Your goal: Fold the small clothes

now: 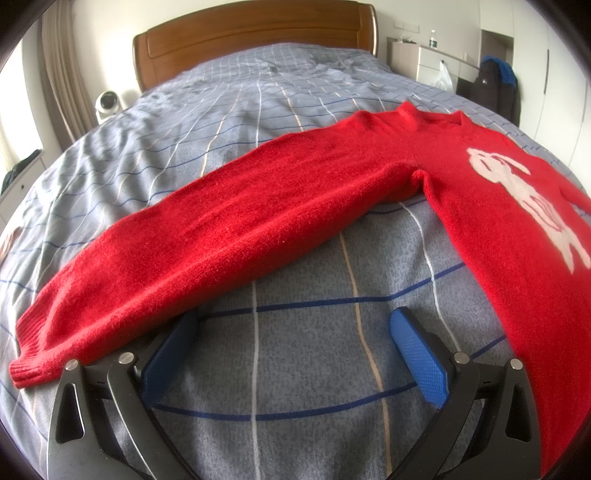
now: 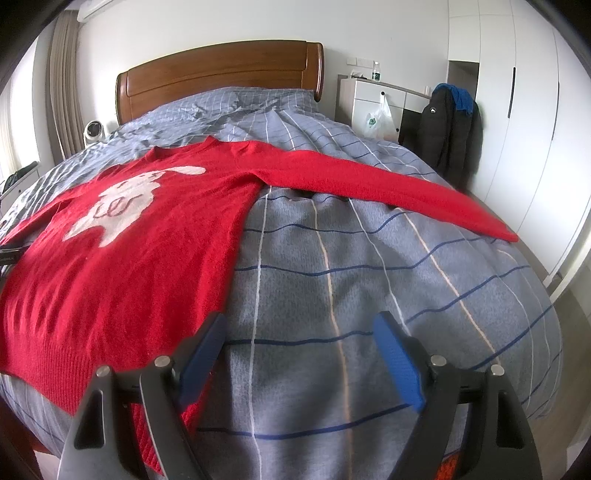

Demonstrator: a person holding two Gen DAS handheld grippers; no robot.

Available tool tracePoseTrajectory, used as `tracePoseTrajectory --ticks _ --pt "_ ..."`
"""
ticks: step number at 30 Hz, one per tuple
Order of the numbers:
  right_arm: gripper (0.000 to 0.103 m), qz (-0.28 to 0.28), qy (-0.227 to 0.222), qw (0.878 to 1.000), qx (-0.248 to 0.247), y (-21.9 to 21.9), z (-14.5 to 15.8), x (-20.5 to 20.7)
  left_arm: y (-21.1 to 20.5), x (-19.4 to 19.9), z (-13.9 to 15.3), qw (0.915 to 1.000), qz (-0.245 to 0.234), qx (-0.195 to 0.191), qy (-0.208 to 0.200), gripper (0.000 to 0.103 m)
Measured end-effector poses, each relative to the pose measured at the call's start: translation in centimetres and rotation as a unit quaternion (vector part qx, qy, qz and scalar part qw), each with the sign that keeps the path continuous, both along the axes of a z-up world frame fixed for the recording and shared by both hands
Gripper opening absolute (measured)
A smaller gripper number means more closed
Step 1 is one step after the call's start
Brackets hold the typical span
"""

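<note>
Ahead of the left gripper (image 1: 293, 332), whose blue pads are spread wide with nothing between them, a red sweater (image 1: 332, 192) is seen laid flat on a grey-blue checked bedspread (image 1: 221, 110). One long sleeve (image 1: 207, 240) is stretched across the left wrist view, its ribbed cuff (image 1: 29, 365) lying just beside the left finger, and bare bedspread is seen between the two pads. A white figure (image 1: 524, 199) is knitted into the chest, off to the right of this gripper. Beyond the sweater a wooden headboard (image 1: 255, 33) is seen, with a small white round device (image 1: 107, 103) at its left, a white dresser (image 1: 432, 62) at its right, and dark clothing (image 1: 495, 88) hung near white wardrobe doors. From the right wrist view the other sleeve (image 2: 388, 184) is shown, stretched out ahead and to the right of the right gripper (image 2: 301, 332), which is likewise held wide apart and empty. The ribbed hem (image 2: 74, 369) is shown only in this view; it lies under and beside the left finger, while the right finger is over bare bedspread. A white plastic bag (image 2: 378, 118) hung on the dresser and a bottle (image 2: 375, 72) on top of it are made out more clearly here.
</note>
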State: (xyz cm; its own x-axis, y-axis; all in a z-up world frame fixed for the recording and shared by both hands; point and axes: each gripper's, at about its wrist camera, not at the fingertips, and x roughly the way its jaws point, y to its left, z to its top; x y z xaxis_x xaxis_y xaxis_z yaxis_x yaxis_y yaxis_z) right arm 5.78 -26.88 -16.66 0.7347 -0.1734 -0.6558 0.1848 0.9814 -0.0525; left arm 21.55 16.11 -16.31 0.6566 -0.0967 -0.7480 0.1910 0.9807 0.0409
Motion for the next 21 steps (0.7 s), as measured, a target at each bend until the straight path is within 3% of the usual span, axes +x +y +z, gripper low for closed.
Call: tracePoseTrajectory --ticks 21 --pt "0.081 -0.006 0.001 1.0 0.004 -0.34 0.0 -0.15 0.06 0.02 0.02 1.0 0.0 0.0 0.0 0.103"
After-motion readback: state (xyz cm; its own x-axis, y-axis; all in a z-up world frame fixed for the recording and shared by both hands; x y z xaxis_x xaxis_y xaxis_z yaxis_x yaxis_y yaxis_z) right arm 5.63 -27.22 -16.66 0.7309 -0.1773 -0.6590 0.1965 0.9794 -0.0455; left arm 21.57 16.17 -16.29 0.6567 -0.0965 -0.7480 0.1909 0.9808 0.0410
